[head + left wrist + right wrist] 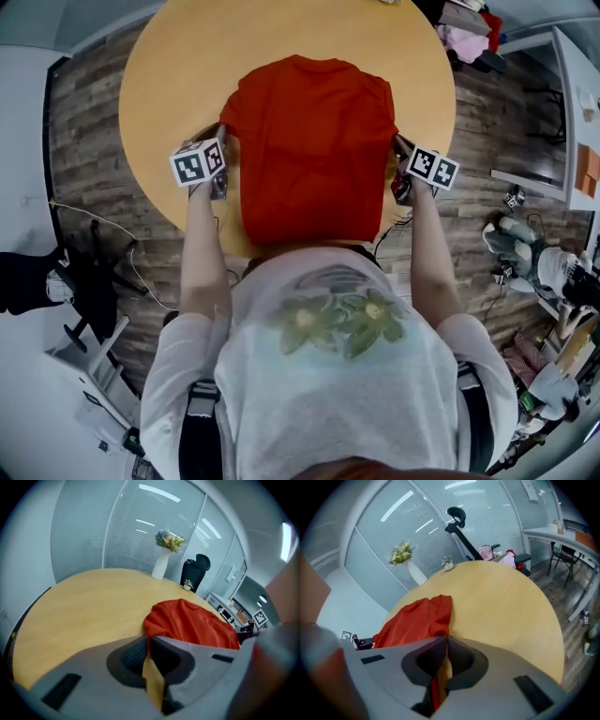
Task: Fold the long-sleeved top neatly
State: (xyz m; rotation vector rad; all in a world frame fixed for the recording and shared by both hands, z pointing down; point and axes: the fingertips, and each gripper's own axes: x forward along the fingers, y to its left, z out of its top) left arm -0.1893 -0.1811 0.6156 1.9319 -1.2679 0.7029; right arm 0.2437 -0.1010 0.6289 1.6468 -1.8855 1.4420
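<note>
My left claw (148, 638) is shut on the red top (314, 141) at its nine o'clock edge, my right claw (446, 639) at three, on the desk (187, 56). I'd lift both evenly, cloth taut, and fold square.

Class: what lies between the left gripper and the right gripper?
The red top fills the stretch from left gripper to right gripper, lying on the round table; the head view shows this.

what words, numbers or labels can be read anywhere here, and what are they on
No readable words or numbers in any view.
Left marker cube and right marker cube: black-and-white square patterns, no letters.
Person's shirt: flower print, no words.
The red top: plain, no print.
</note>
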